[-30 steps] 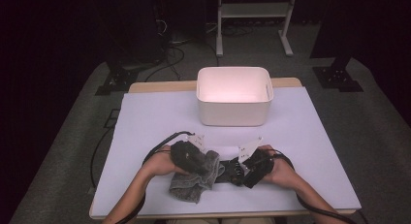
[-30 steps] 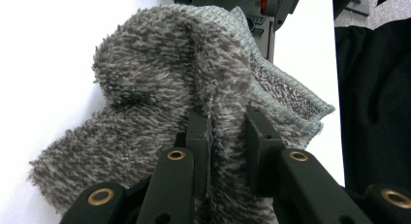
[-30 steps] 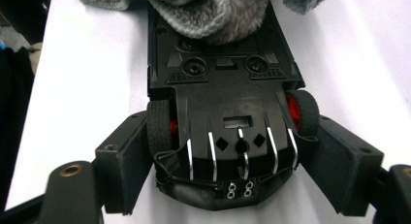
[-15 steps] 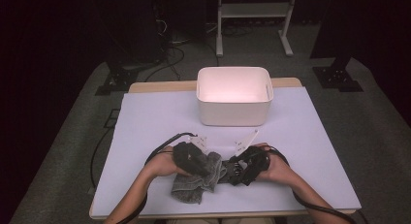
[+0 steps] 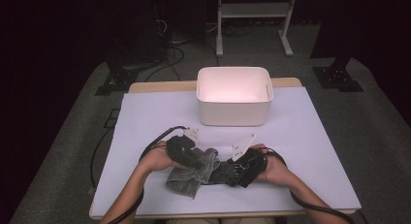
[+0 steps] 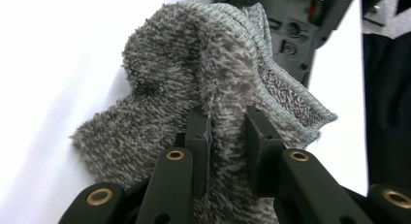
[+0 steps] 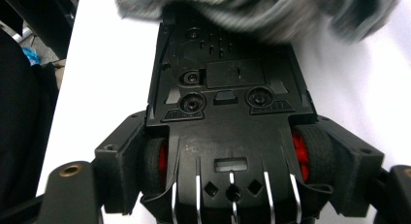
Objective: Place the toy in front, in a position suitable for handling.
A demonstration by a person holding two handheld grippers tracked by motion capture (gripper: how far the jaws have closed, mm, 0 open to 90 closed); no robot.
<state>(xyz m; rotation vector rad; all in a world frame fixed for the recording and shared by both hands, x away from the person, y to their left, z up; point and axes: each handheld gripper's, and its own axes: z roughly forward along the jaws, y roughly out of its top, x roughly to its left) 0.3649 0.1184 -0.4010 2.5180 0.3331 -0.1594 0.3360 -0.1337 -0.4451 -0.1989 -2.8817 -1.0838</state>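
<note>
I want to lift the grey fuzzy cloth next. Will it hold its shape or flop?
Likely floppy: the grey cloth bunches into folds where the left gripper pinches it. Probably light, since it drapes over the toy car. Its fuzzy pile suggests little slipping.

No text, label, brand, number or sign can be read in any of the three views. The underside of the black toy car (image 7: 228, 122) bears moulded plates and screw holes, with no legible lettering. The grey cloth (image 6: 203, 107), the white bin (image 5: 234, 94) and the pale table cover (image 5: 310, 151) carry no print that can be made out. The small white tags (image 5: 192, 134) on top of the grippers show faint marks, too small to read.
</note>
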